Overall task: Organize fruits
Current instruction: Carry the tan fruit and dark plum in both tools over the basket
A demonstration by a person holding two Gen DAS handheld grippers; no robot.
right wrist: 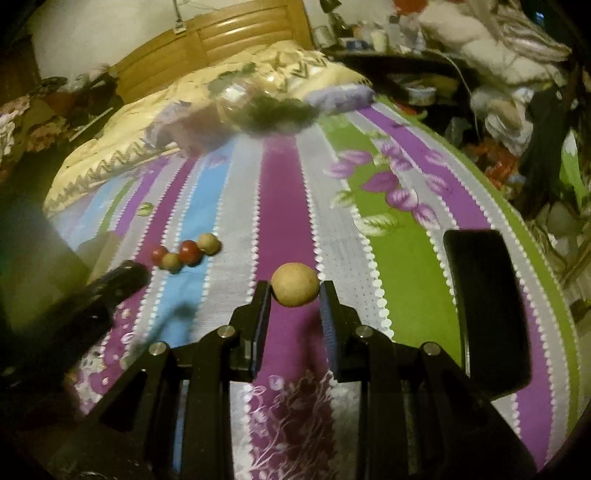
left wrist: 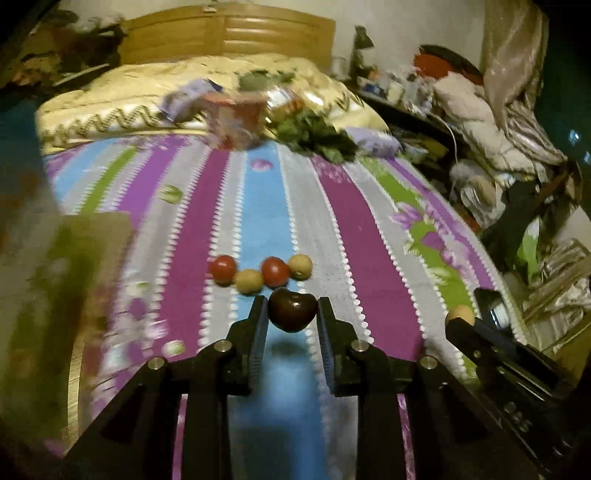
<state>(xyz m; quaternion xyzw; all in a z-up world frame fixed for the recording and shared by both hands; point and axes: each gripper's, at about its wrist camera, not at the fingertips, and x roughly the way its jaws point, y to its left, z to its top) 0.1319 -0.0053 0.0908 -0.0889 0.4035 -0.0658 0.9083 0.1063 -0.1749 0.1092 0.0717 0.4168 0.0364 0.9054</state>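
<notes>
Left claw is clamped on a dark red, heart-shaped glossy tomato, one black finger pressed to each side, and holds it above a blue stripe of the striped purple, blue, grey and green bedspread. Right claw is likewise clamped on a round tan fruit with a matte skin, held above a purple stripe; in the left wrist view this claw shows at the right edge with the tan fruit peeping over it.

Just beyond the dark tomato, four small fruits lie in a short zigzag row on the bedspread, each touching or nearly touching its neighbour: a bright red round tomato, a small tan round fruit, a second red round tomato, and a second tan round fruit. From the right wrist view the same row sits well to the left of the held tan fruit.

Farther up the bed are a blurred pink and white carton, a bunch of dark green leafy vegetables and a cream quilt before a wooden headboard. A black curved pad lies on the green stripe at right.
</notes>
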